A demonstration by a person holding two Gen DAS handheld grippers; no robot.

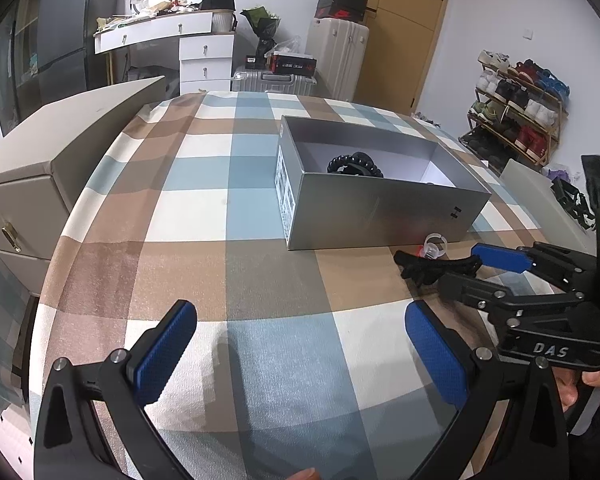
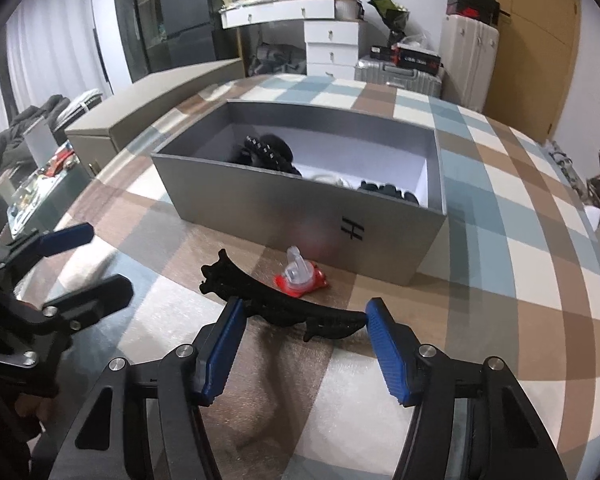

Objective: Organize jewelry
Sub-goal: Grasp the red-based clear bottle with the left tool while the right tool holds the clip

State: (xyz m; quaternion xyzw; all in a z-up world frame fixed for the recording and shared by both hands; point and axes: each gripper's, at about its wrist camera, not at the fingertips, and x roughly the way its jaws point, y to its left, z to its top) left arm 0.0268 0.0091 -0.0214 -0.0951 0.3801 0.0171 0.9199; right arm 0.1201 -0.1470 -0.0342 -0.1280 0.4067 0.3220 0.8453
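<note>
A black hair claw clip (image 2: 284,306) lies on the checked tablecloth in front of the open grey box (image 2: 380,240). My right gripper (image 2: 304,330) is open with its blue pads on either side of the clip; it also shows in the left wrist view (image 1: 466,270), where the clip (image 1: 432,266) sticks out past it. A small clear and red ring (image 2: 300,276) lies between the clip and the box. The box (image 1: 380,216) holds black bead bracelets (image 2: 266,152) and other dark pieces (image 2: 388,191). My left gripper (image 1: 300,344) is open and empty over bare cloth.
A beige cabinet (image 1: 60,156) stands at the table's left edge. A frosted lid (image 1: 540,196) lies at the right. A dresser, suitcases and a shoe rack stand behind the table.
</note>
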